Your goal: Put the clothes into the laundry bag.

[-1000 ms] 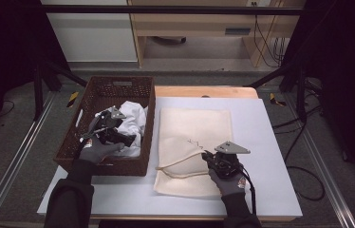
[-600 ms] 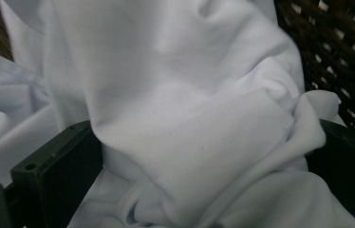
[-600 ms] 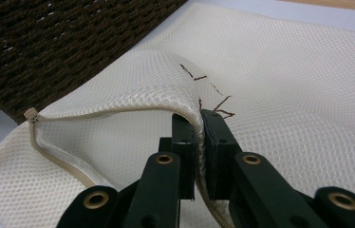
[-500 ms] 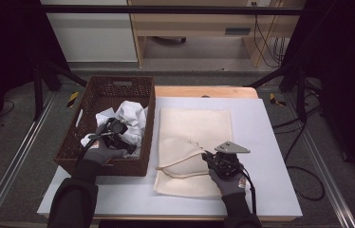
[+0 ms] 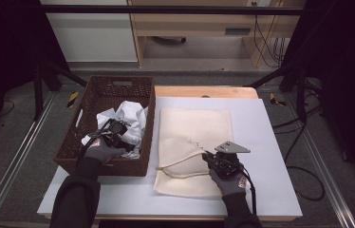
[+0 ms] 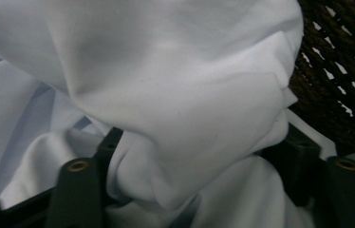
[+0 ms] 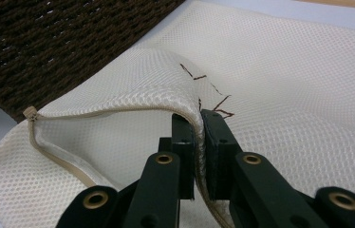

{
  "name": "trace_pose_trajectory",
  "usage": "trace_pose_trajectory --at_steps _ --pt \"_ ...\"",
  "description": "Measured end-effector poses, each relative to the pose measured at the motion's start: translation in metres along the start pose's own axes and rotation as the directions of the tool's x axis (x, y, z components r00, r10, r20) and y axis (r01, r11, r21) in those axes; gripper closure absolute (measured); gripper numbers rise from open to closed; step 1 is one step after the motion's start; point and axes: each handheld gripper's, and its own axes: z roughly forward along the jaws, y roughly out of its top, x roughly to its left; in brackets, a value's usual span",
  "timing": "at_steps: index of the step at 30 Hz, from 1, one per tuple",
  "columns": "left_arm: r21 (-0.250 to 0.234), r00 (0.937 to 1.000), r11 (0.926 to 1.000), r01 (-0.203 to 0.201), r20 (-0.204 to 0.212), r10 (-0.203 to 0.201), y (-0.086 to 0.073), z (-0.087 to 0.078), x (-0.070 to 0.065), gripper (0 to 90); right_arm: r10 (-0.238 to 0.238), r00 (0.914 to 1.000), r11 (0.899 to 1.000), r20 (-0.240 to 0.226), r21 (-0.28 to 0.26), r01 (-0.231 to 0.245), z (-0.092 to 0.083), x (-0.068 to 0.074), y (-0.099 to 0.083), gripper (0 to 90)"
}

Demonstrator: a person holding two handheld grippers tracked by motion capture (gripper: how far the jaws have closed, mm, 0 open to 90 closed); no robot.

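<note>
In the high view, the left tongs point(image 5: 118, 130) were lowered inside the brown woven basket point(image 5: 100, 93), which stood at the left of the white surface point(image 5: 261, 123), and reached into the crumpled white cloth point(image 5: 130, 116) lying in it. The cream mesh bag point(image 5: 197, 130) lay flat on the surface just beside the basket's right wall, and the right tongs point(image 5: 207, 156) sat at its near half, holding the upper layer up from the open zipper edge point(image 5: 178, 166). In the left gripper view, a thick fold of the white cloth point(image 6: 180, 118) bulged between the two black jaws; the jaws had just been closing on it and already touched the fold on both sides, so the left tongs point(image 6: 199, 156) were pinching the cloth. The basket point(image 6: 337, 61) wall stood close behind the cloth at the upper right. In the right gripper view, the right tongs point(image 7: 199, 142) were pressed together on the upper layer of the mesh bag point(image 7: 280, 85), just below some dark stitched marks point(image 7: 213, 90). The lifted layer left the bag's mouth gaping to the left, where the zipper edge point(image 7: 57, 147) curved along the opening, and the basket point(image 7: 47, 42) stood just beyond it.
</note>
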Motion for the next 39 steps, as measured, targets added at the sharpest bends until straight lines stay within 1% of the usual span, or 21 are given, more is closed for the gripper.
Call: trace_pose_trajectory --at_steps 3,6,9,12,14,15,16,18,20,23,24,25,26,29,30,32,33,34,35,36,39 --pt "-0.012 0.9994 0.9999 0.003 0.034 -0.003 0.000 -0.001 0.000 51.8 0.003 1.0000 1.000 -0.001 0.001 -0.003 0.000 0.000 0.000 84.7" --pt "-0.032 0.9990 0.9995 -0.007 0.043 0.008 -0.001 -0.003 0.000 61.9 0.005 1.0000 1.000 -0.001 0.000 -0.005 0.000 -0.001 0.000 84.8" --pt "-0.057 0.9991 0.9982 -0.021 0.035 0.023 -0.001 -0.005 -0.001 66.4 0.003 1.0000 1.000 -0.003 -0.005 -0.003 -0.001 -0.002 0.000 84.9" --pt "-0.106 0.9996 0.9941 -0.024 0.012 0.025 -0.003 -0.010 -0.001 69.0 0.011 0.9999 1.000 -0.005 -0.004 -0.011 -0.002 -0.002 0.000 85.0" --pt "-0.167 0.9996 0.9856 -0.026 -0.017 0.023 -0.003 -0.015 -0.003 69.4 0.013 0.9999 1.000 -0.005 -0.004 -0.013 -0.002 -0.003 0.000 85.1" --pt "-0.201 0.9995 0.9793 -0.025 -0.022 0.021 -0.003 -0.018 -0.002 69.6 0.013 0.9999 1.000 -0.005 -0.004 -0.013 -0.002 -0.003 0.000 85.1" --pt "-0.220 0.9994 0.9752 -0.024 -0.030 0.018 -0.004 -0.021 -0.002 69.8 0.013 0.9999 1.000 -0.005 -0.004 -0.013 -0.002 -0.003 0.000 85.1" --pt "-0.294 0.9992 0.9557 -0.008 -0.041 -0.004 -0.005 -0.029 -0.001 70.7 0.009 1.0000 1.000 -0.004 -0.007 -0.009 -0.002 -0.004 0.000 85.1" --pt "-0.326 0.9984 0.9454 -0.002 -0.054 -0.017 -0.007 -0.033 -0.001 71.5 0.012 0.9999 1.000 -0.007 -0.009 -0.013 -0.002 -0.004 0.000 85.1" --pt "-0.375 0.9965 0.9269 -0.001 -0.078 -0.030 -0.008 -0.041 0.000 72.5 0.009 0.9999 1.000 -0.005 -0.007 -0.009 -0.002 -0.003 0.000 85.5" --pt "-0.400 0.9958 0.9163 0.012 -0.078 -0.047 -0.009 -0.043 0.000 73.2 0.009 0.9999 1.000 -0.005 -0.006 -0.009 -0.001 -0.003 0.000 85.6" --pt "-0.416 0.9955 0.9092 0.017 -0.077 -0.054 -0.010 -0.045 0.001 73.5 0.011 0.9999 1.000 -0.007 -0.006 -0.011 -0.002 -0.003 0.000 85.6" --pt "-0.452 0.9943 0.8917 0.026 -0.081 -0.070 -0.011 -0.050 0.002 73.9 0.011 0.9999 1.000 -0.008 -0.007 -0.011 -0.002 -0.003 0.000 85.7" --pt "-0.498 0.9927 0.8668 0.030 -0.087 -0.084 -0.013 -0.056 0.002 74.7 0.011 0.9999 1.000 -0.009 -0.010 -0.011 -0.002 -0.004 0.000 86.1" --pt "-0.516 0.9923 0.8563 0.029 -0.088 -0.087 -0.014 -0.058 0.002 74.8 0.011 0.9999 1.000 -0.009 -0.009 -0.011 -0.002 -0.004 0.000 86.2" --pt "-0.558 0.9919 0.8291 0.030 -0.086 -0.094 -0.016 -0.063 0.002 74.8 0.012 0.9999 1.000 -0.009 -0.010 -0.012 -0.002 -0.004 0.000 86.4" --pt "-0.572 0.9918 0.8202 0.026 -0.088 -0.093 -0.017 -0.065 0.002 74.8 0.012 0.9999 1.000 -0.010 -0.010 -0.012 -0.002 -0.004 0.000 86.5" --pt "-0.585 0.9920 0.8101 0.035 -0.078 -0.099 -0.017 -0.067 0.003 74.8 0.012 0.9999 1.000 -0.012 -0.010 -0.012 -0.002 -0.004 0.000 86.6" --pt "-0.600 0.9907 0.7992 0.034 -0.085 -0.106 -0.018 -0.070 0.003 74.8 0.014 0.9998 1.000 -0.013 -0.009 -0.014 -0.002 -0.004 0.000 86.6" --pt "-0.606 0.9900 0.7945 0.038 -0.086 -0.112 -0.018 -0.072 0.003 74.8 0.012 0.9998 1.000 -0.013 -0.011 -0.012 -0.002 -0.005 0.000 86.7" --pt "-0.638 0.9866 0.7692 0.040 -0.097 -0.131 -0.017 -0.083 0.002 74.7 0.015 0.9998 1.000 -0.013 -0.014 -0.015 -0.003 -0.005 0.000 86.7"
